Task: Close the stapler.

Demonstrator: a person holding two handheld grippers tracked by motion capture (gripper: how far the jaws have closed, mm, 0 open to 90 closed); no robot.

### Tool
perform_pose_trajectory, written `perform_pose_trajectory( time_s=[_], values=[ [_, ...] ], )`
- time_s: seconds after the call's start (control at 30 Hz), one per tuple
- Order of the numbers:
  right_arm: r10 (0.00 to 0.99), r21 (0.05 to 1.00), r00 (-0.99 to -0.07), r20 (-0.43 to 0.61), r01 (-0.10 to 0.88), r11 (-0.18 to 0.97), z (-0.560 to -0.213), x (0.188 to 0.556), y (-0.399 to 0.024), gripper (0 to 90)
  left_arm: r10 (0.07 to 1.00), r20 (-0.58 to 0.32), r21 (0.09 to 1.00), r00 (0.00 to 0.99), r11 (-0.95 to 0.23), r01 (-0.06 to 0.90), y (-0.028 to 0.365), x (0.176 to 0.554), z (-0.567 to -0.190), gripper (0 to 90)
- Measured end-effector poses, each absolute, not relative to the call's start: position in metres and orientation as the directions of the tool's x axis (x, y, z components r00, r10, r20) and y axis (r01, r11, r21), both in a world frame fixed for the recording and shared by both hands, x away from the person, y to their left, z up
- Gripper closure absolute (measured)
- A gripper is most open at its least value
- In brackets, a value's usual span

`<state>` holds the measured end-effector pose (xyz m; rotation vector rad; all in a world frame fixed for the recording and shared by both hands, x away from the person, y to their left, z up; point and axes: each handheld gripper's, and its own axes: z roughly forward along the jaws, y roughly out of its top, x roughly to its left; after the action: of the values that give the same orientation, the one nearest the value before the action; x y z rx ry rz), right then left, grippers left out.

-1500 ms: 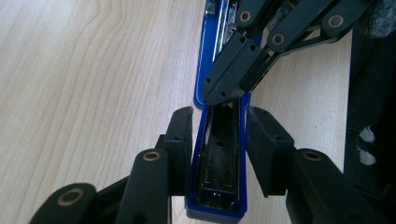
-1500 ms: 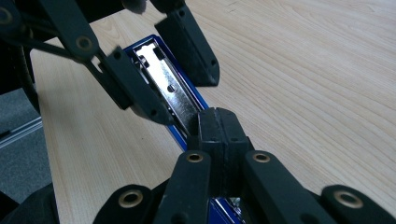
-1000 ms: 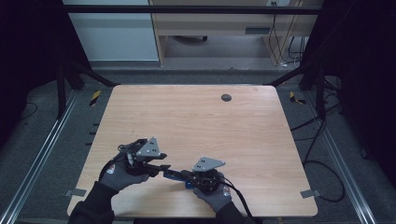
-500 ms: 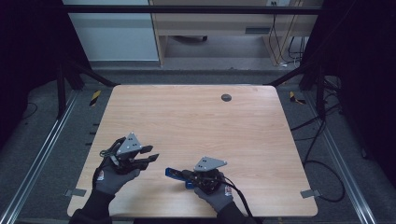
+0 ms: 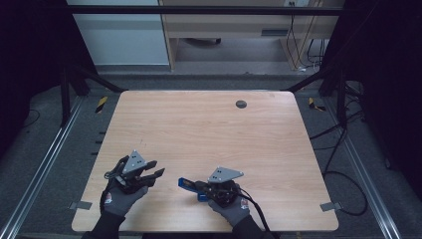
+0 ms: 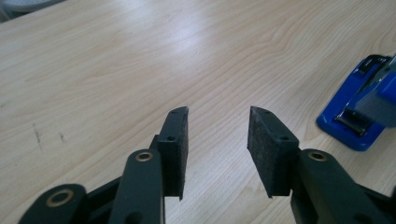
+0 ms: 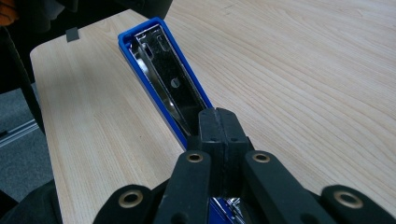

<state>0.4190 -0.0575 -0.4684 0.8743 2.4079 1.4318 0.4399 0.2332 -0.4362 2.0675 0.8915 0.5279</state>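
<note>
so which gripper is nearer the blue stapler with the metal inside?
Right. The right gripper is at the blue stapler with the metal inside, jaws shut over its rear end. The left gripper is open, empty, off to its side, apart from it.

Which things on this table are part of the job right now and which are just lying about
In the job:
- blue stapler, lying on the table under the right gripper, whose jaws are shut over it
- left gripper, jaws open with nothing between them, off to the stapler's side

Just lying about:
- dark round disc near the table's far edge
- cables on the floor to the right
</note>
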Motion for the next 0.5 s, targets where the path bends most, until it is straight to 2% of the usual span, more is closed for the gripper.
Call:
perform_pose_trajectory(
  time_s=[0.5],
  values=[
    [0.586, 0.856, -0.801, 0.124, 0.385, 0.346, -0.466, 0.417, -0.066, 90.0, 0.753, 0.076, 0.801, 0.654, -0.437, 0.410, 0.230, 0.435, -0.450, 56.7]
  ],
)
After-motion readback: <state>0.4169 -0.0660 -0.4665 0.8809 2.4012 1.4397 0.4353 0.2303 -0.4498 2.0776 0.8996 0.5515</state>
